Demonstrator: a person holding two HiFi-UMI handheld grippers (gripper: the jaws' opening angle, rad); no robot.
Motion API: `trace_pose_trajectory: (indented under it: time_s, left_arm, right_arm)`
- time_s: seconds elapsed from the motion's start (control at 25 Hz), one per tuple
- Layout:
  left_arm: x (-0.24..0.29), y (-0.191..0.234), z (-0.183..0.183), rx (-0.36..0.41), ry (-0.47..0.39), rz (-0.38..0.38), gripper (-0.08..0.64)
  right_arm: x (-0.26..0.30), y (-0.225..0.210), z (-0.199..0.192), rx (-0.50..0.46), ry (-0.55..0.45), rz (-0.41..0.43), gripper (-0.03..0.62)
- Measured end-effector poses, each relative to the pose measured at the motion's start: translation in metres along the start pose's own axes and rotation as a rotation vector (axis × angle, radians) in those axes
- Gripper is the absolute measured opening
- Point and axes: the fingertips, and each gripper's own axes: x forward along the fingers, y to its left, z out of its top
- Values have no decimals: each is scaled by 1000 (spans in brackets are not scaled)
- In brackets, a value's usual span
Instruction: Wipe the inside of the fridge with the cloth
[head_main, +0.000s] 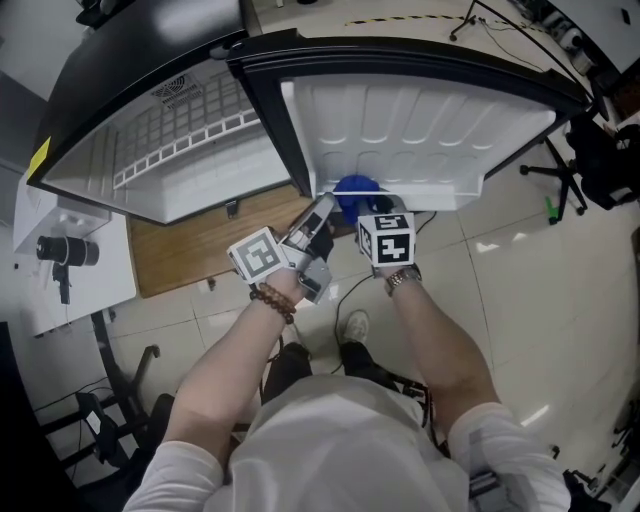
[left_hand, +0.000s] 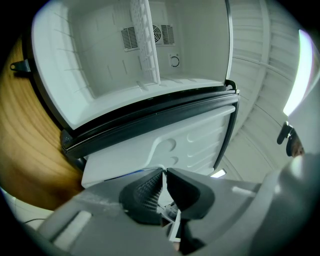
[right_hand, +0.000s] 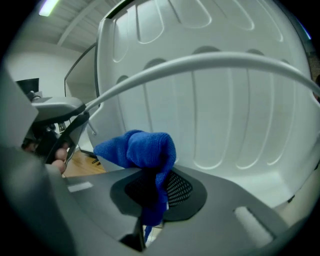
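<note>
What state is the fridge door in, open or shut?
Open: the fridge door stands swung away from the compartment, its white inner face exposed.

the person wears a white short-sleeved shirt (head_main: 350, 440), dark trousers (head_main: 292, 366) and a pale shoe (head_main: 355, 325). a brown bead bracelet (head_main: 272, 300) is on the left wrist and a metal watch (head_main: 402, 279) on the right. the left gripper (left_hand: 164, 172) and right gripper (right_hand: 155, 185) are grey plastic with black ribbed pads (left_hand: 145, 192). each carries a white cube (head_main: 257, 255) printed with black square markers.
</note>
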Motion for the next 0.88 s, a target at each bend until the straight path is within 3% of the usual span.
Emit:
trace_pose_trajectory:
  time_s: [0.44,0.88]
  left_arm:
    - [-1,-2,0,13,-3,4,28]
    - [-1,-2,2,15,-20,11,28]
  right_arm:
    - [-32,-76,-10,21,10,-135,38]
    - [-63,-140,-21,63,42,-341,38]
